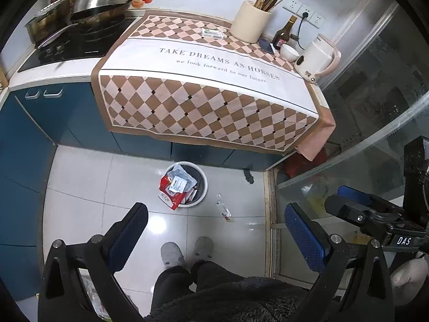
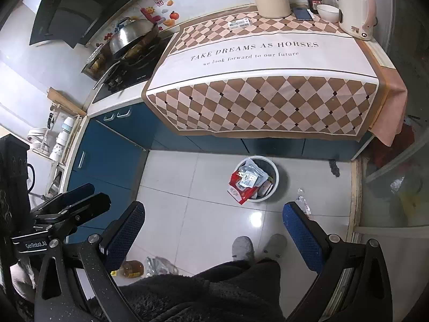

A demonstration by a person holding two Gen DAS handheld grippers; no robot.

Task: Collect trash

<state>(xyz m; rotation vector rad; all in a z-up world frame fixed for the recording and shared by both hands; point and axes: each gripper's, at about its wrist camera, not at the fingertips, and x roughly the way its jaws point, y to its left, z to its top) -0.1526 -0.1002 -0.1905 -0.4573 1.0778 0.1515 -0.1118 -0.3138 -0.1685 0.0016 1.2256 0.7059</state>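
A white trash bin [image 1: 201,187] stands on the tiled floor below the counter, holding red and grey wrappers [image 1: 174,187]; it also shows in the right wrist view [image 2: 273,181]. A clear crumpled wrapper [image 1: 224,209] lies on the floor just right of the bin, also in the right wrist view [image 2: 303,201]. My left gripper [image 1: 214,230] is open and empty, held high above the floor. My right gripper [image 2: 214,228] is open and empty, also high. A small box [image 1: 213,33] lies on the counter cloth.
The checkered cloth [image 1: 209,99] covers the counter over blue cabinets [image 1: 40,123]. A utensil holder [image 1: 249,21], bottle, bowl and kettle [image 1: 319,56] stand at the back. Wok and stove at left [image 1: 80,29]. A glass door [image 1: 375,107] is at right. A bottle and bag [image 2: 144,267] lie on the floor.
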